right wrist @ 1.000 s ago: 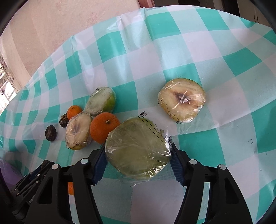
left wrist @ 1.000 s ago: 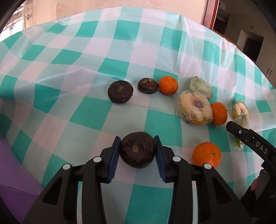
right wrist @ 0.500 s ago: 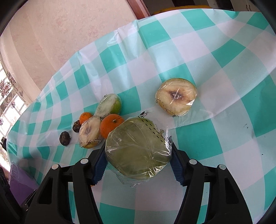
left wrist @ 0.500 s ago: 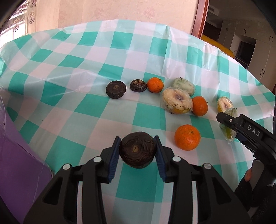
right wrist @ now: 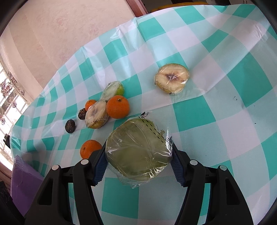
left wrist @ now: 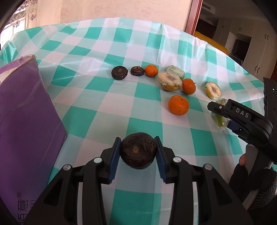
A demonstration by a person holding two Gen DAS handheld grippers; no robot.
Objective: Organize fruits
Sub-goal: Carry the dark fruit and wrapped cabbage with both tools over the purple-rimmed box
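Left wrist view: the left gripper [left wrist: 138, 152] tilts down over the worktop [left wrist: 90, 97], jaws nearly closed, clamping a dark wrinkled fruit [left wrist: 138, 152]. At right, a gloved hand [left wrist: 254, 187] carries the right gripper [right wrist: 138, 155], lettered "DAS"; its jaws stand partly open, pressed on a green fruit half [right wrist: 138, 152] in cling film. Three oranges [left wrist: 178, 105], other wrapped halves [left wrist: 169, 81] and two dark fruits [left wrist: 119, 72] lie farther off. A purple box [left wrist: 26, 121] with unclear print stands left.

Pink wall [left wrist: 107, 10], curtained window [right wrist: 8, 97], white cupboards [left wrist: 251, 43]
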